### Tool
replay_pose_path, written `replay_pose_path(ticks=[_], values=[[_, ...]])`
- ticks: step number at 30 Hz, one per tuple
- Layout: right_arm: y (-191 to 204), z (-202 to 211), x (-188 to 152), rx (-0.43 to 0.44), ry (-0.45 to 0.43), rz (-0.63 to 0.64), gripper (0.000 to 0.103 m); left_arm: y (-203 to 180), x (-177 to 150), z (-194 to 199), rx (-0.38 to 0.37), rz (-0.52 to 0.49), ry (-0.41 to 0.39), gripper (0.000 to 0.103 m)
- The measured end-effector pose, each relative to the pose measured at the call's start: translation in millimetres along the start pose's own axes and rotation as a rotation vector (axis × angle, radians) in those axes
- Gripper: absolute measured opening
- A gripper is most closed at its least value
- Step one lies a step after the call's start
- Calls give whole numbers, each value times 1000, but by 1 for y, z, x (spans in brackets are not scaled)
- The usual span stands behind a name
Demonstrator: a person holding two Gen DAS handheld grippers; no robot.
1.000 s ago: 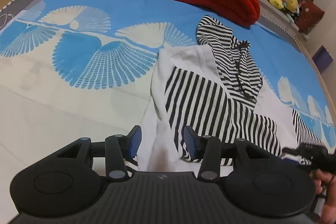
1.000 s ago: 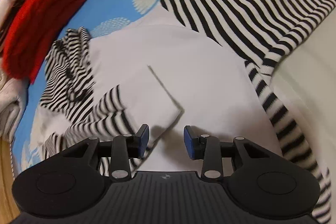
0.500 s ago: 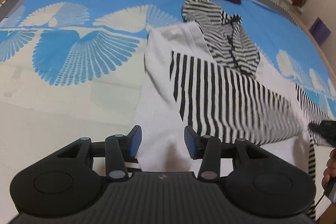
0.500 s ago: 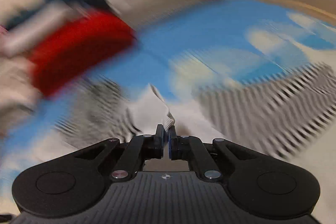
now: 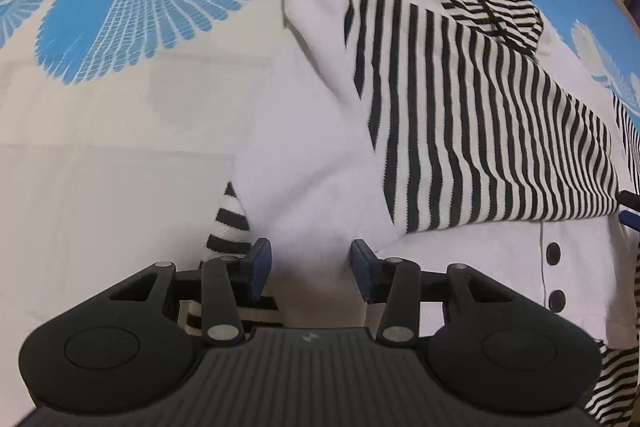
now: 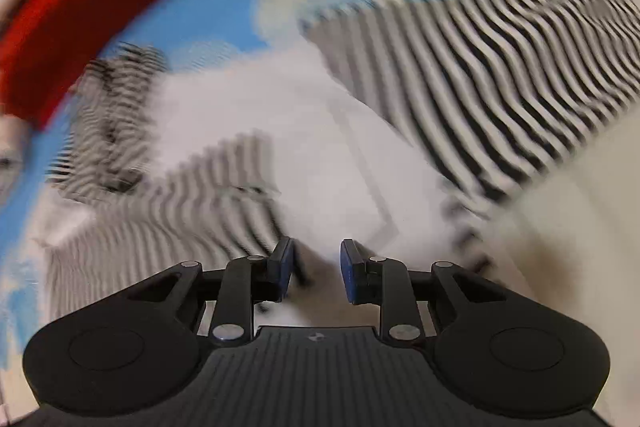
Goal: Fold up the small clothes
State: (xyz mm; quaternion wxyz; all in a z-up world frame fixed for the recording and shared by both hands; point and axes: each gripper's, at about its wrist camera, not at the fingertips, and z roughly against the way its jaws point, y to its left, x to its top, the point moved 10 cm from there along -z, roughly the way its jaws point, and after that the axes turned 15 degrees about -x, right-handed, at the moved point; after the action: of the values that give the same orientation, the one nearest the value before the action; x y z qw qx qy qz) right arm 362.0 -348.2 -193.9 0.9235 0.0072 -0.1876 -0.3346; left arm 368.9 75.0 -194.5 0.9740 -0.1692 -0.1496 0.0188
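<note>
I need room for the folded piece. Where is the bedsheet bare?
Bare bedsheet lies left of the white-and-striped hooded garment, below the blue bird print. Crowded: garment spreads right of the left gripper; the red blanket sits beyond its hood.

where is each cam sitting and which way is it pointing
Left wrist: on the left tongs, which are open, looking down along them at the striped garment on the bedsheet.
Right wrist: on the right tongs, also open, facing the same garment and a red blanket; blurred.
Shared: the garment and bedsheet.
</note>
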Motion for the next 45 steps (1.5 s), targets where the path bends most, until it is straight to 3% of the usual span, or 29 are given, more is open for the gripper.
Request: replay_pose_path(ticks=[5, 9, 11, 15, 21, 25, 29, 45], values=[[-2, 30, 19, 19, -110, 35, 31, -15, 14, 18, -66, -25, -115, 49], [-8, 43, 22, 31, -111, 38, 31, -3, -4, -6, 10, 3, 2, 48], [-12, 48, 20, 34, -118, 32, 31, -6, 0, 0, 16, -2, -24, 48], [-30, 65, 28, 19, -169, 34, 31, -31, 9, 27, 27, -77, -114, 50], [-60, 89, 50, 7, -240, 54, 31, -88, 19, 56, -56, -186, -206, 55], [-80, 98, 54, 18, -251, 52, 31, -115, 17, 63, -102, -210, -228, 55], [-97, 97, 58, -6, -267, 73, 31, -126, 18, 57, -100, -232, -216, 55], [-244, 60, 108, -91, -232, -246, 30, -115, 23, 51, -98, -211, -194, 55]])
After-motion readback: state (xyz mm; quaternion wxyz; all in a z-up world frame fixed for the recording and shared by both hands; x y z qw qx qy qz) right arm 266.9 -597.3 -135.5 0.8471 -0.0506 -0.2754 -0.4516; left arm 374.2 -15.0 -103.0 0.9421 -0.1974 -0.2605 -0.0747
